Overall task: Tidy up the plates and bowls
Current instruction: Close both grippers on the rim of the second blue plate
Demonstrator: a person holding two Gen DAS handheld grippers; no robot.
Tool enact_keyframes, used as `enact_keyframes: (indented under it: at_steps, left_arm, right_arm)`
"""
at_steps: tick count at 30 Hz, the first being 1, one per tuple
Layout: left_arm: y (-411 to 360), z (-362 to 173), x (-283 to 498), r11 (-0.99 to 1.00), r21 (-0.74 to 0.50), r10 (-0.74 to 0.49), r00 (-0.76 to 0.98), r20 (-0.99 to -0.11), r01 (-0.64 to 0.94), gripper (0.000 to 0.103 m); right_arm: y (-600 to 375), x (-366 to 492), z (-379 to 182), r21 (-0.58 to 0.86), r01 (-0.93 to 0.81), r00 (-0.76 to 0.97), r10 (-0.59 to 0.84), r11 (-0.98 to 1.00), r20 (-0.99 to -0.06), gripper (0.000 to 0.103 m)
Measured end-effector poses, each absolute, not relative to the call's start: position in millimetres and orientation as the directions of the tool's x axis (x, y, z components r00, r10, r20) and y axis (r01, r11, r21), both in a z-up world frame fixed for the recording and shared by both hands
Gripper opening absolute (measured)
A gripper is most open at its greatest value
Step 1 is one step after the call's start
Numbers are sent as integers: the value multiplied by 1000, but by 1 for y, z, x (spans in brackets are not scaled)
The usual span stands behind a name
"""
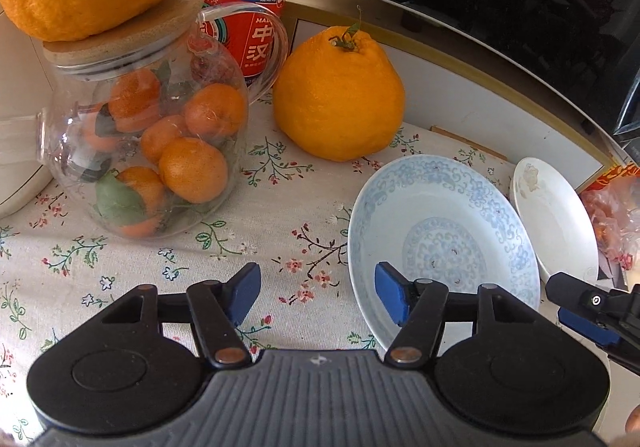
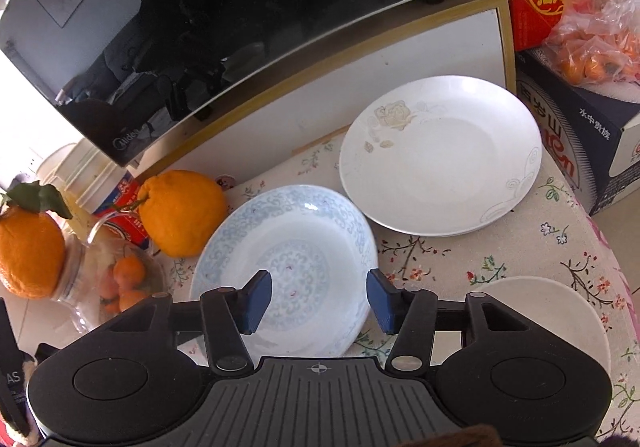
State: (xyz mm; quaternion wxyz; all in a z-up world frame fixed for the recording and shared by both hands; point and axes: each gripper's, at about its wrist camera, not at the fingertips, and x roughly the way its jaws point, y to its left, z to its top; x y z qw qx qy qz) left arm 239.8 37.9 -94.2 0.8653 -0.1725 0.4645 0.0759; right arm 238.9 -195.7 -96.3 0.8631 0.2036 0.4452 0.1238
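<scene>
Blue-patterned porcelain is your nearest target: the blue plate lies flat on the floral counter, just beside the large orange and close to the white rose plate, which sits further back by the microwave stand. A plain white dish shows at the near right edge, partly hidden behind your right tool. Both tools are spread apart and hold nothing; the right one hovers over the blue plate, while the left tool hangs at that plate's left rim. By my reading you are at the approach, with no stacking done yet. Next you need one finger under a rim and one above it, then a level lift onto a neighbouring plate; glazed rims look slippery.
</scene>
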Motion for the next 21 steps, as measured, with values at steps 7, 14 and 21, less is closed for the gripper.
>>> enact_keyframes:
  at_steps: [7,14,21]
  left_arm:
    - [30,-104,246,939,-219,-34,561,-827,-265,40]
    - [23,-111,252,953,-213,-51,577,-815,-217,29]
    - [23,-114,254,950,-245,-84,598,-797,-193,22]
  right_arm:
    - [-186,250,-108,401,-31,549,350,916,-759,47]
    - [-180,257,-119,373,-49,537,339,927,-772,31]
    - [-175,260,-125,337,-59,547,313,940,-777,27]
